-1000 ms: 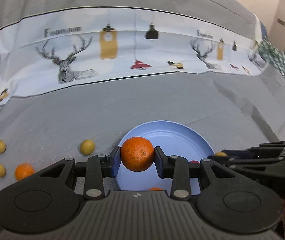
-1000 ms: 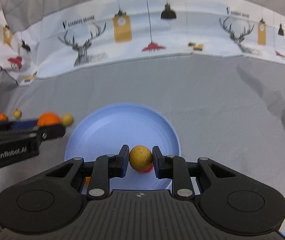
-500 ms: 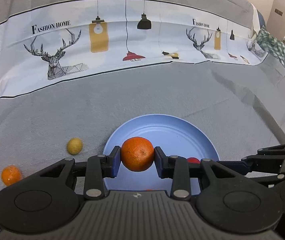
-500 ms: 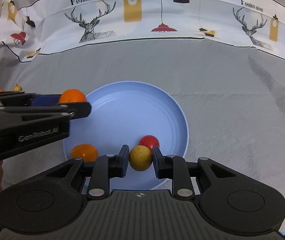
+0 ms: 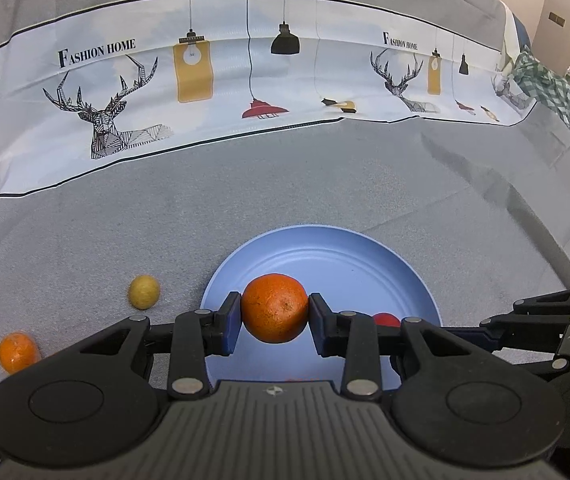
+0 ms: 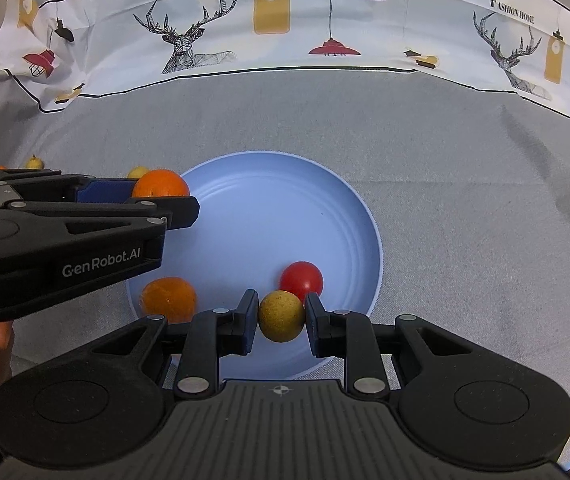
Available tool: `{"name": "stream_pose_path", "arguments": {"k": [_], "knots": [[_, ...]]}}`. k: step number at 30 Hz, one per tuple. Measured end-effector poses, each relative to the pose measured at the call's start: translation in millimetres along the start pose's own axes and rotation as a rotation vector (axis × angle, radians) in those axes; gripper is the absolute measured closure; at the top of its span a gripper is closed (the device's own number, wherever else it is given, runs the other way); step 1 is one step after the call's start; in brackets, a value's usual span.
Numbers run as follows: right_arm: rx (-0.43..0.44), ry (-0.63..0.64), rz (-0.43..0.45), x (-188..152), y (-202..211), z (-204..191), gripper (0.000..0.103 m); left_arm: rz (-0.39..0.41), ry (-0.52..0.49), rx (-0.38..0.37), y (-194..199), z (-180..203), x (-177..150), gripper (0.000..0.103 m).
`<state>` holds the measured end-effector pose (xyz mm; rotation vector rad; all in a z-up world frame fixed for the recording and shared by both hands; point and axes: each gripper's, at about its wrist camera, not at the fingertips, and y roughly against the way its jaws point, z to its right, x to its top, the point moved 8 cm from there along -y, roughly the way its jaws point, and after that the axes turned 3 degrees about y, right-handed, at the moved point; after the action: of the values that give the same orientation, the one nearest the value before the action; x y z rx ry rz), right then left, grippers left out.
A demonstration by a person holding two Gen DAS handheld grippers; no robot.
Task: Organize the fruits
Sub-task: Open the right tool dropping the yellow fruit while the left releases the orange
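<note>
Holding an orange (image 5: 275, 307) clamped in my left tool (image 5: 275, 322) and a small yellow fruit (image 6: 281, 316) pinched in my right tool (image 6: 281, 320), I have both above the blue plate (image 6: 325, 184). I should lower each to a bare patch, clear of the red fruit (image 6: 301, 281) and the other orange (image 6: 169, 299). Releasing low should keep them from rolling off.

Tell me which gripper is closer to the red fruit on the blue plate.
Right. The right gripper, shut on a yellow fruit, sits just in front of the red fruit. The left gripper, holding an orange, is over the plate's far left rim.
</note>
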<state>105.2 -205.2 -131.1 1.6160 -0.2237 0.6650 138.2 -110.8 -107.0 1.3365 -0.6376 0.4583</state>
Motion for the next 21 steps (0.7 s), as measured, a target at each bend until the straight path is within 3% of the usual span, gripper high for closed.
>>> {"name": "stream_pose_path", "arguments": {"k": [21], "knots": [[-0.014,0.014,-0.006,-0.9,-1.7,-1.7,0.077,-0.005,-0.008,0.003,-1.6,2.8,-0.7,0.064]]}}
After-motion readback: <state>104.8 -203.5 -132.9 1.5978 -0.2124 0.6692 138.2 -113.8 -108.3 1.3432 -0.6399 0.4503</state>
